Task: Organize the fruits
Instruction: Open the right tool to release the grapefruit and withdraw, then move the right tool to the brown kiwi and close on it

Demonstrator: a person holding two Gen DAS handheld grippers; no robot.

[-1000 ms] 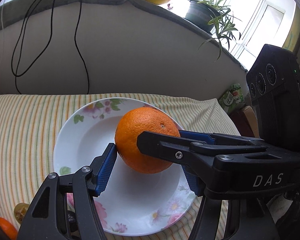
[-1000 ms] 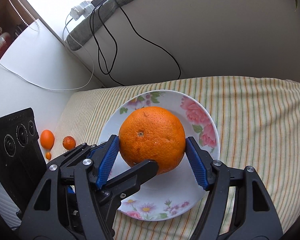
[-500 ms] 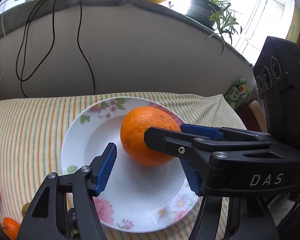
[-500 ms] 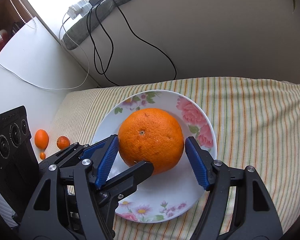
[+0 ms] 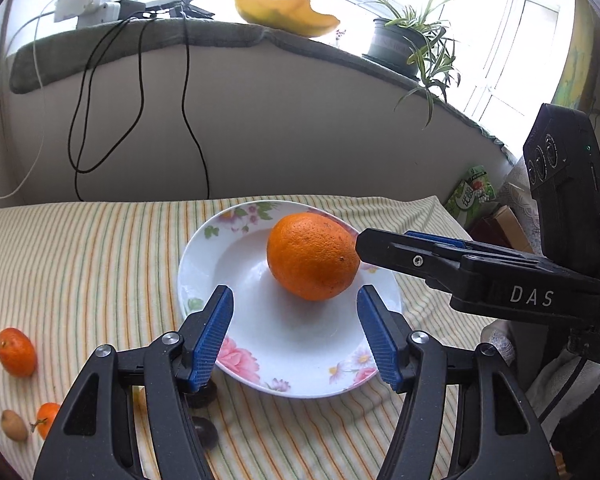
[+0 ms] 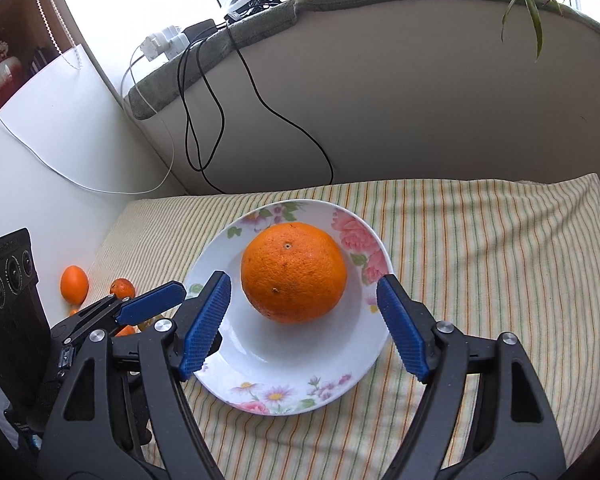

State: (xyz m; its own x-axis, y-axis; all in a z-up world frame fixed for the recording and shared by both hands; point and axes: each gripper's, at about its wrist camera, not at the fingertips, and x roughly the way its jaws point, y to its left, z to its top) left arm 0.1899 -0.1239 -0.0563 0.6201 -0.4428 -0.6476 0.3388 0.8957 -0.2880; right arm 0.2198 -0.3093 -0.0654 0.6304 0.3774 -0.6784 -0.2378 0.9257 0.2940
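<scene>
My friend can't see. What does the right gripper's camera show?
A big round orange sits on a white flowered plate on a striped tablecloth. The right gripper, with blue pads, is opening just in front of it, not touching. Smaller orange fruits lie at the left.

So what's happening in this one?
A person is sorting fruit with a pair of tongs in each hand. A large orange sits on a flowered plate on the striped cloth. Neither the left tongs nor the right tongs grip it; the right jaws are opening. Smaller orange fruits lie off the plate.
</scene>
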